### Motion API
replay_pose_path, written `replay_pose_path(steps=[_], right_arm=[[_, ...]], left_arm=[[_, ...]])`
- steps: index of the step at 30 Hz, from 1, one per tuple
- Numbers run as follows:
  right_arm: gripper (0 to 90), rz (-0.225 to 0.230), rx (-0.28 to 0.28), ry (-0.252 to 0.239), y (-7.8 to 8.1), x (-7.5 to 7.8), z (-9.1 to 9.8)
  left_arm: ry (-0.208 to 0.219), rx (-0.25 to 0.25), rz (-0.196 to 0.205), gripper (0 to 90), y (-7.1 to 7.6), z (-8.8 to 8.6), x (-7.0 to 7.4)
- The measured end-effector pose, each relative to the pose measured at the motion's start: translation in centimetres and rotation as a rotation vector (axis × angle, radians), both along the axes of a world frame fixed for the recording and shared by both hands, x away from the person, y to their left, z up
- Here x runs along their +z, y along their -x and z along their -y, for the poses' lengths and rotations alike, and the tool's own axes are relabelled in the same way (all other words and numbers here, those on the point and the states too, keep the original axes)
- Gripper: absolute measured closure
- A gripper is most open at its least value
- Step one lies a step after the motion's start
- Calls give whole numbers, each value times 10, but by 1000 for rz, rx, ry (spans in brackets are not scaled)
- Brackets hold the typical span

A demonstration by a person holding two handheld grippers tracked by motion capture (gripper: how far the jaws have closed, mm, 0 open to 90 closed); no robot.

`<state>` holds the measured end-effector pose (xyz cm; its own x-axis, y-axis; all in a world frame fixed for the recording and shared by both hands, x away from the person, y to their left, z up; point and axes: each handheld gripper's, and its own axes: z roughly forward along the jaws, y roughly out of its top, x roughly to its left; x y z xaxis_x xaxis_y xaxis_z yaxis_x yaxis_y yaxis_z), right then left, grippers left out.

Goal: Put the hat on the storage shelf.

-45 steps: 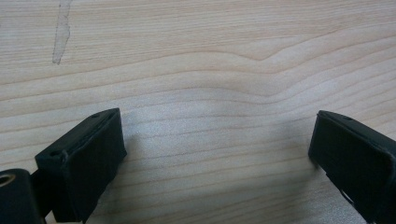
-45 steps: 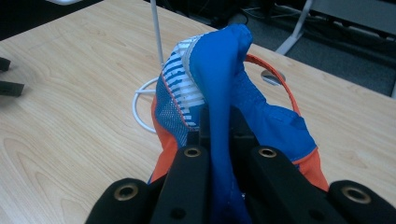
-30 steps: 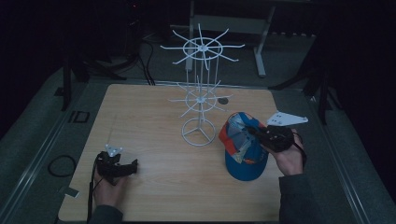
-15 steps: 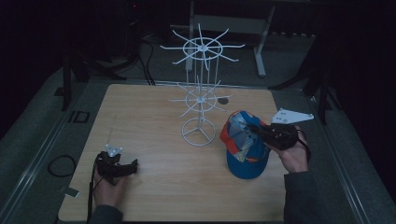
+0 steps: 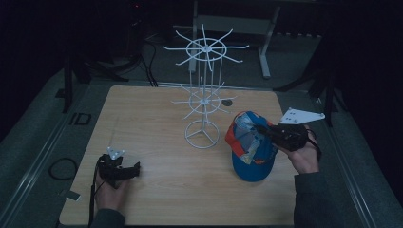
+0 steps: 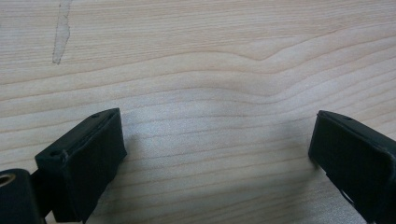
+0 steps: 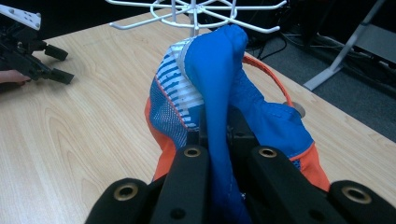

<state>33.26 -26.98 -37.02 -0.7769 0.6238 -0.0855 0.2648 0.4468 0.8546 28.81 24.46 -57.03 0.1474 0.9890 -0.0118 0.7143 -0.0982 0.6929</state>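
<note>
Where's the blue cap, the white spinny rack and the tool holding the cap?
blue cap [image 5: 252, 166], high view, on its brim.
white rack [image 5: 201, 135], high view, on its round base.
right tool [image 7: 218, 140], right gripper view, between its jaws, pinching the cap's fabric.

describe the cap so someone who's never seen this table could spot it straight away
On the light wooden table, look right of the white wire hanging rack that stands near the middle. The blue fabric cap with orange trim sits there, pinched in the right gripper. It is the only soft, coloured thing there.
</note>
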Motion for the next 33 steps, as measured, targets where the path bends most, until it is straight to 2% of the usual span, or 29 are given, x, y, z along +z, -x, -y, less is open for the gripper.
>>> replay_pose_path(steps=[18,33], right_arm=[[884,49,38,-18,6,14,4],[884,72,54,-32,11,26,4]], left_arm=[[0,-1,0,40,0,0,0],[0,-1,0,40,0,0,0]])
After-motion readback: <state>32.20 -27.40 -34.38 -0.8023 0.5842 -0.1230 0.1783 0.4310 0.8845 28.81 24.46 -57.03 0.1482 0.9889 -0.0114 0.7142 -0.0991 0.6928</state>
